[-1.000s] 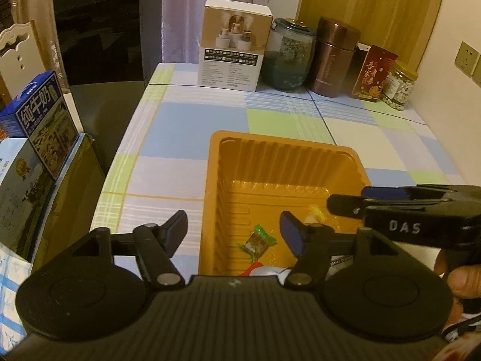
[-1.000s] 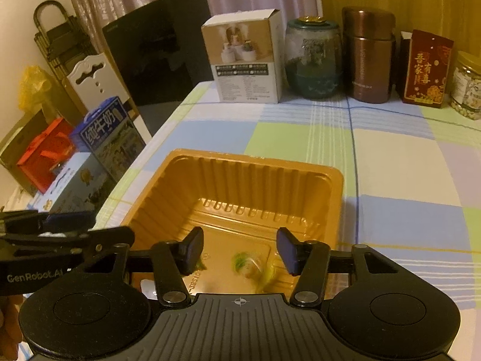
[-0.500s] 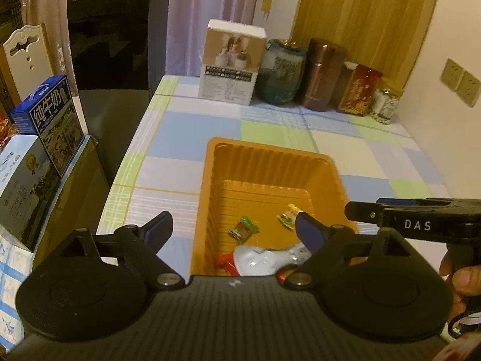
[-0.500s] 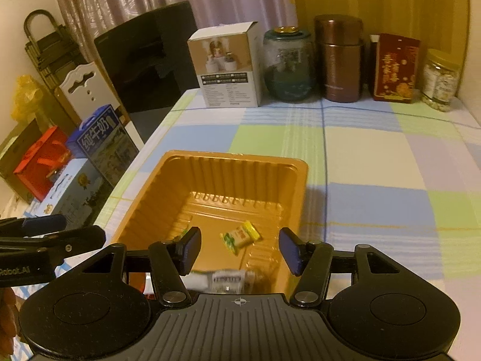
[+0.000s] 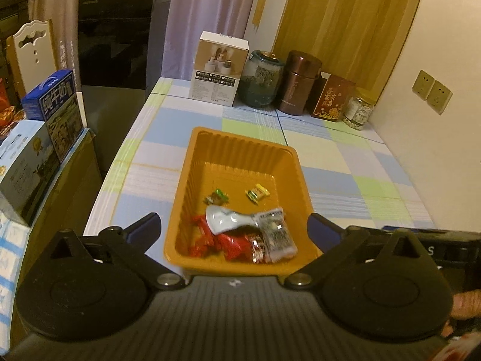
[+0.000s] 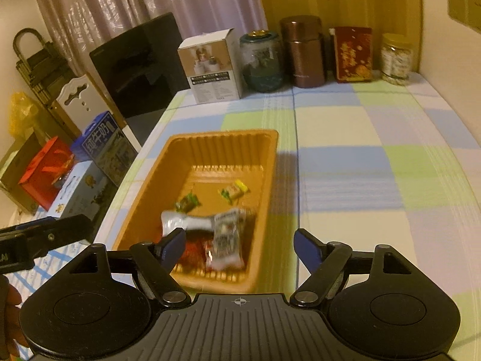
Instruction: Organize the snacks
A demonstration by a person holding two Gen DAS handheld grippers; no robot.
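Fingers of the left gripper (image 5: 233, 227) have just been opening and stand wide apart, empty; the right gripper (image 6: 239, 248) likewise, nothing between. Both hang above the orange tray (image 5: 234, 144) on the checked table (image 5: 345, 162). Sweets and crinkly packets (image 5: 273, 234) lie inside already; the job looks nearly finished.

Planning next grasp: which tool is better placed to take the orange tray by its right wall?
Right, probably. The right tool, jaws just opening and empty, frames the right wall of the orange tray; the left tool, also just opening, spans the whole tray.
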